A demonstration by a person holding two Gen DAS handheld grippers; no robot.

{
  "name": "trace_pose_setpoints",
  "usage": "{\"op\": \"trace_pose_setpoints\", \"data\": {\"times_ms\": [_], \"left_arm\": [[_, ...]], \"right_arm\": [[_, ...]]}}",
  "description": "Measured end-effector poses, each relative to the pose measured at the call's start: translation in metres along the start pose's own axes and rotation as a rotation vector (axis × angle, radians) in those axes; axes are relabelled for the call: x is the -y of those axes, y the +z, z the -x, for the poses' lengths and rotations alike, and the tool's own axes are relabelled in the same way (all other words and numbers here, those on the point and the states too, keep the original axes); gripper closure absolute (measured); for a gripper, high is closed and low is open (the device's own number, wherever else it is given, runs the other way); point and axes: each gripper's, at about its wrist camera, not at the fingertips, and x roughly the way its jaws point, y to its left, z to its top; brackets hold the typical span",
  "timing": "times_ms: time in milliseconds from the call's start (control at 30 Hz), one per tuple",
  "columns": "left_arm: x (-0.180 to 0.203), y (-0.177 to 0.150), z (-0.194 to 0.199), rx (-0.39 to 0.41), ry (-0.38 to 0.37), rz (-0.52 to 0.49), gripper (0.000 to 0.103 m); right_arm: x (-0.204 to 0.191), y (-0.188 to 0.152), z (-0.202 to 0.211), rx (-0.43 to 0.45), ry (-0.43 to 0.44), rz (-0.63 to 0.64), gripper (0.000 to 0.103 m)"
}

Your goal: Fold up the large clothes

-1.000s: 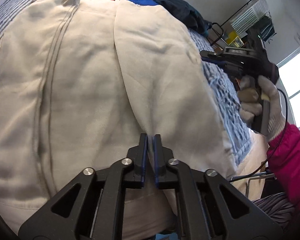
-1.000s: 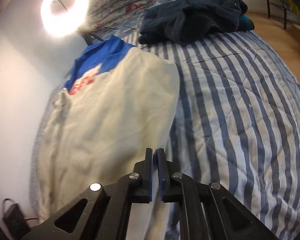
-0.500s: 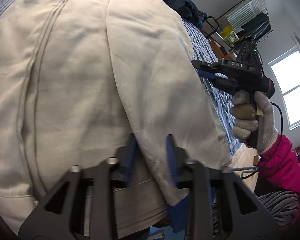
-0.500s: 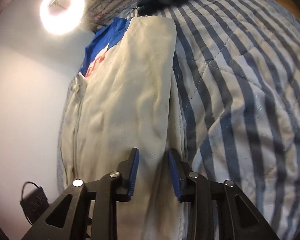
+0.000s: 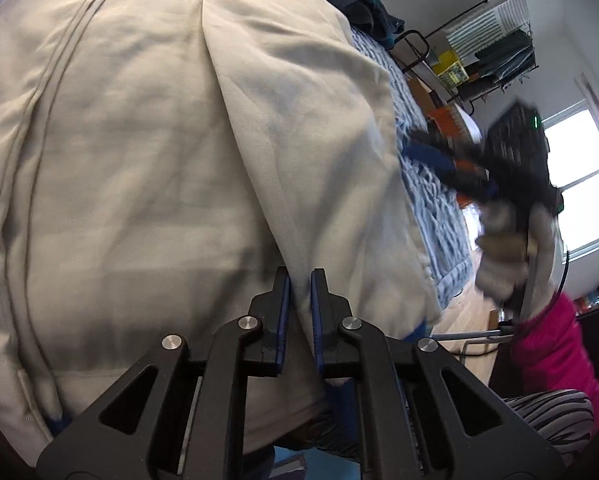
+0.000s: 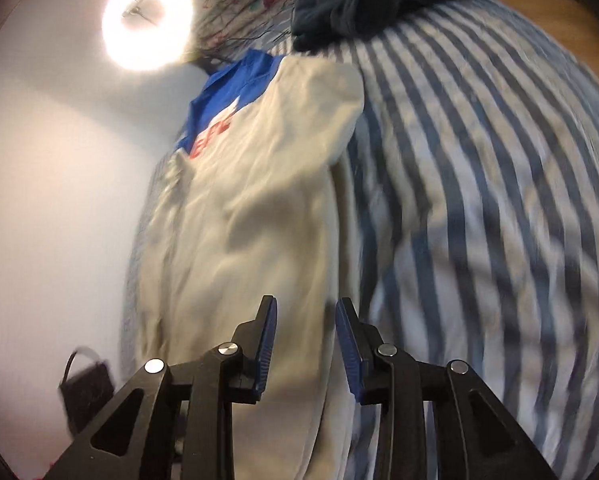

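The left gripper (image 5: 299,280) had just closed, pinching the cream jacket (image 5: 139,160) (folded edge). The right gripper (image 6: 305,312) had just opened over its hem, nothing gripped.

Glaring ring light (image 6: 146,20), bright window (image 5: 579,176), motion blur, dark fisheye corners.

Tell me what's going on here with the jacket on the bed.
A person with a gripper in each hand is folding a cream jacket laid out on a striped bed. The left gripper has just closed its jaws on a fold of the jacket's cloth near the hem. The right gripper has just been opening; its jaws stand apart over the jacket's edge, with cloth between them but not pinched. A dark heap of clothes waits at the far end of the bed.
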Motion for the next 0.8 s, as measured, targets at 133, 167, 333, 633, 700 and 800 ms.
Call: {"op": "trace_pose_setpoints", "data": {"times_ms": [133,167,333,633,700,800], "left_arm": [[0.002,-0.014,0.004,-0.016,-0.017,-0.015,0.096],[0.003,-0.017,0.003,-0.021,-0.012,-0.021,0.096],[0.007,-0.021,-0.004,-0.03,-0.023,-0.027,0.096],[0.024,-0.023,-0.004,-0.005,-0.008,-0.077,0.097],[0.03,-0.022,0.0,0.008,-0.043,-0.064,0.098],[0.041,-0.024,-0.002,0.008,-0.042,-0.104,0.098]], "right_arm": [[0.009,-0.055,0.006,-0.075,0.088,-0.016,0.07],[0.01,-0.066,0.007,-0.087,0.109,-0.017,0.071],[0.007,-0.095,0.002,-0.105,0.117,-0.034,0.071],[-0.029,-0.106,0.002,-0.031,-0.075,0.003,0.103],[-0.045,-0.102,0.006,-0.021,-0.136,0.026,0.103],[-0.046,-0.098,0.03,0.04,-0.131,0.03,0.103]]}}
